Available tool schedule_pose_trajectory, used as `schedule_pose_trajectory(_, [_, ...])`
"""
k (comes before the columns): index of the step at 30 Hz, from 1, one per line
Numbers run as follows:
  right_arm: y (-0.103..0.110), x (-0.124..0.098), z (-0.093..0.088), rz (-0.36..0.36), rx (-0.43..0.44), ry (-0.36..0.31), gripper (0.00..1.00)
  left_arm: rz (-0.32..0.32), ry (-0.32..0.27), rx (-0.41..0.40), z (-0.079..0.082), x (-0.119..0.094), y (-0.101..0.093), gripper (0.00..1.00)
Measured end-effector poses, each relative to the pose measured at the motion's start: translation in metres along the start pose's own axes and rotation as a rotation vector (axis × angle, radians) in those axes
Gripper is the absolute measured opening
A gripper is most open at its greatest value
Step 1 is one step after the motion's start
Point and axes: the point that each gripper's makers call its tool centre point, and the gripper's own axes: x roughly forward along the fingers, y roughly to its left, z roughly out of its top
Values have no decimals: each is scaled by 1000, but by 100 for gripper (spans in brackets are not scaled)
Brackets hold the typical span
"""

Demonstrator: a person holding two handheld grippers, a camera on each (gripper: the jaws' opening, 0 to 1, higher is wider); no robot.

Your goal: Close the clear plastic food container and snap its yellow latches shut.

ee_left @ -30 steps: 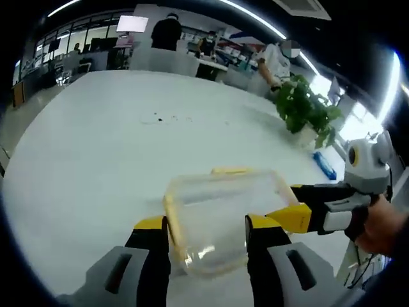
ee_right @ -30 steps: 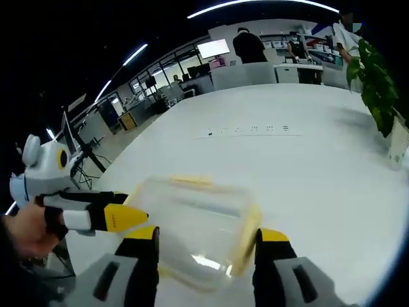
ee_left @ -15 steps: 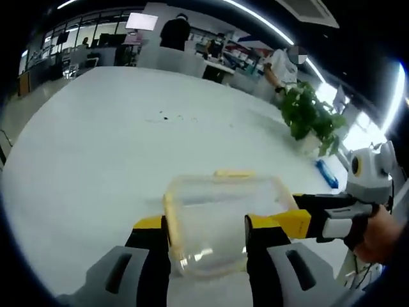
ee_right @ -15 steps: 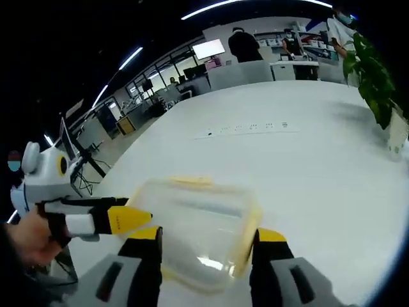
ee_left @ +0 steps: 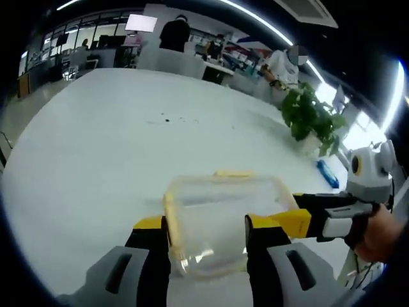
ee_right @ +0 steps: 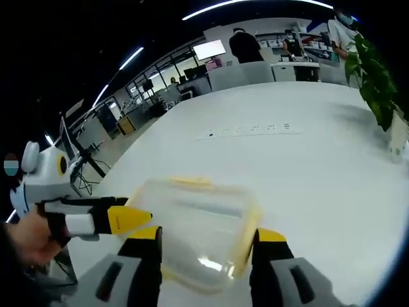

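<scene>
Progress: lid (ee_left: 223, 211) on the container (ee_left: 220, 256), so closing looks done; latching judged only partly done or not yet checked.
Latches: far latch (ee_left: 233, 173) lying flat along the rim in the left gripper view; yellow strip along the left edge (ee_left: 167, 220) beside the left jaw; snapped or merely folded, cannot tell.
Left claw (ee_left: 208, 240): jaws wide, one on each side of the near end of the container, close against its walls; touching or just clear, cannot tell; nothing gripped for certain.
Container: resting on the white worktop (ee_left: 96, 147), directly ahead between both claws, near the worktop's edge.
Right claw (ee_right: 208, 246): jaws wide too, straddling the near end from the opposite side; right jaw just beside the yellow edge (ee_right: 249, 230).
Other claw in each view: right claw's yellow tip at the container's right side in the left gripper view; left claw's tip at its left side in the right gripper view.
Left to do: press each yellow latch down until it clicks, probably the side ones first.
</scene>
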Motion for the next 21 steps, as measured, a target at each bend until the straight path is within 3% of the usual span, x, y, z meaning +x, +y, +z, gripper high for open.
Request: schedule_pose_trajectory(21, [0,42,42,16,-26,-36,54,13,-33,1,38,25,32,46])
